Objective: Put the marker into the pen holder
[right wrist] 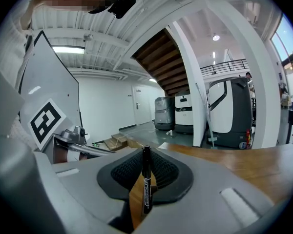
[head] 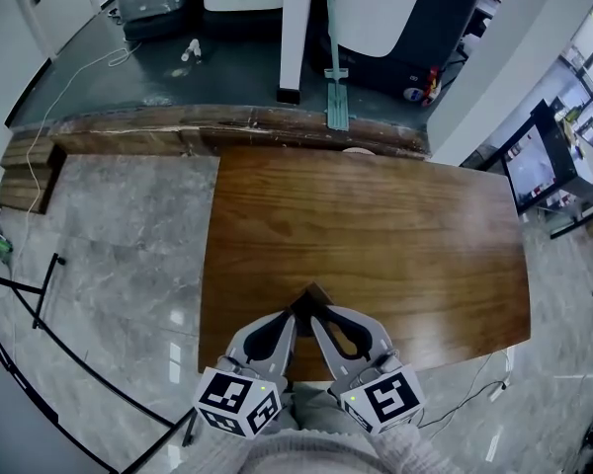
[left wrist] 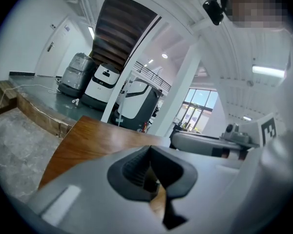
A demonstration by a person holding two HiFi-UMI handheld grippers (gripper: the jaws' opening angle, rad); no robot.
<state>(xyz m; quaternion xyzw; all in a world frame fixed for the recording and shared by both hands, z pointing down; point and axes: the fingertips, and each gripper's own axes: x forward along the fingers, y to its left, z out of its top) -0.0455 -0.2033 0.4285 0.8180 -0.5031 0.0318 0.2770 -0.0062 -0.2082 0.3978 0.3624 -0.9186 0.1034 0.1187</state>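
Note:
A black marker [right wrist: 146,179] stands upright between the jaws of my right gripper [right wrist: 145,152], which is shut on it, with its cap end poking above the jaw tips. In the head view both grippers sit at the near edge of the wooden table [head: 376,225]. The left gripper [head: 293,311] and right gripper [head: 323,311] lean together, so their tips almost touch. In the left gripper view the left gripper [left wrist: 150,150] has its jaws together with nothing between them. No pen holder shows in any view.
Beyond the table's far edge runs a raised wooden step [head: 227,126] with a white pillar [head: 295,28] and floor-cleaning machines [head: 405,18] behind it. A white cable [head: 49,107] trails over the floor at left. A dark monitor [head: 539,166] stands at right.

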